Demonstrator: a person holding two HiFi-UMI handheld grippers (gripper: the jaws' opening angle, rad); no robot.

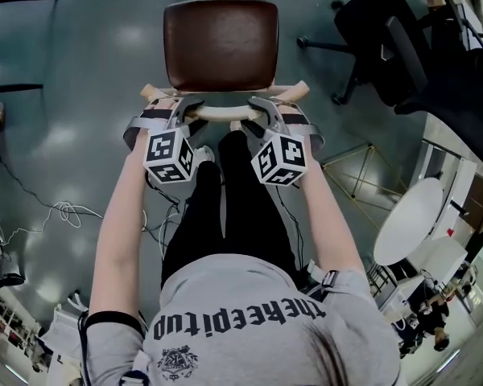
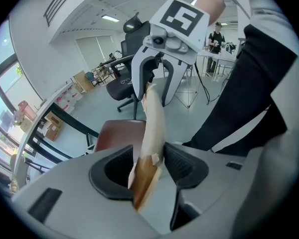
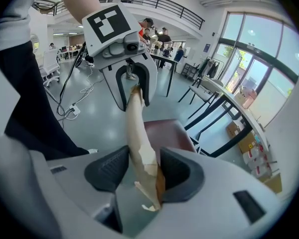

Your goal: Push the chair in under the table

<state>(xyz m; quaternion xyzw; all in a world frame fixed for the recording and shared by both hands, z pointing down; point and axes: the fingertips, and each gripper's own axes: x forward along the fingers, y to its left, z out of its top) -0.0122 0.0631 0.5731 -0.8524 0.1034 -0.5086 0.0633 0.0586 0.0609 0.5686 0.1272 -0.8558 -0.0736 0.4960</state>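
- Chair (image 1: 220, 43) with a brown seat stands on the grey floor (image 1: 105, 55) directly in front of the person. Its pale wooden back rail (image 1: 225, 112) is the part nearest to the body.
- Two grippers, left gripper (image 1: 185, 112) and right gripper (image 1: 262, 112), are over this rail with both forearms stretched forward, and they point steeply down.
- Each gripper has its jaws spread around the rail. The wood leans on one pad and a gap shows at the other pad.
- Loose cables (image 1: 64, 211) lie on the floor at the left, and one white round table (image 1: 408, 219) is at the right.
- Farther away, one black office chair (image 1: 386, 47) stands apart, to the right of the brown seat.
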